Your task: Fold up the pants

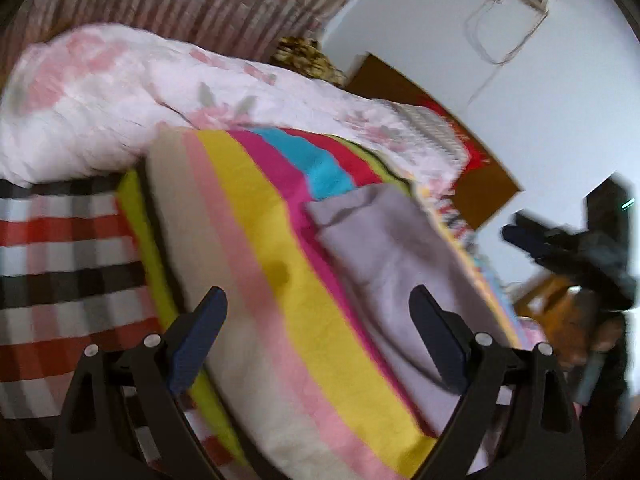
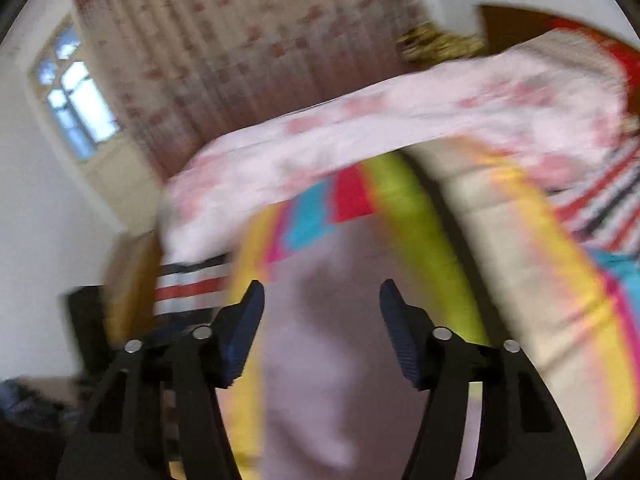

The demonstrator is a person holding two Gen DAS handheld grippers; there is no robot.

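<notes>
Pants: pale lilac-grey, soft knit look, lying flat on the striped blanket on the bed. In the left wrist view they run from centre toward 5 o'clock along the bed's edge, top end bunched with a few creases near the cyan stripe. Right wrist view: same fabric fills the lower centre, smooth, heavily blurred, one shadowed crease at the middle.

Left gripper: jaws spread wide, nothing between the pads; one finger over the cream stripe, the other over the pants.

Right gripper: jaws parted, empty, hovering above the pants; contact not visible.

Pink floral quilt heaped at 11 o'clock, plaid sheet at 9 o'clock. Curtain and window behind.
</notes>
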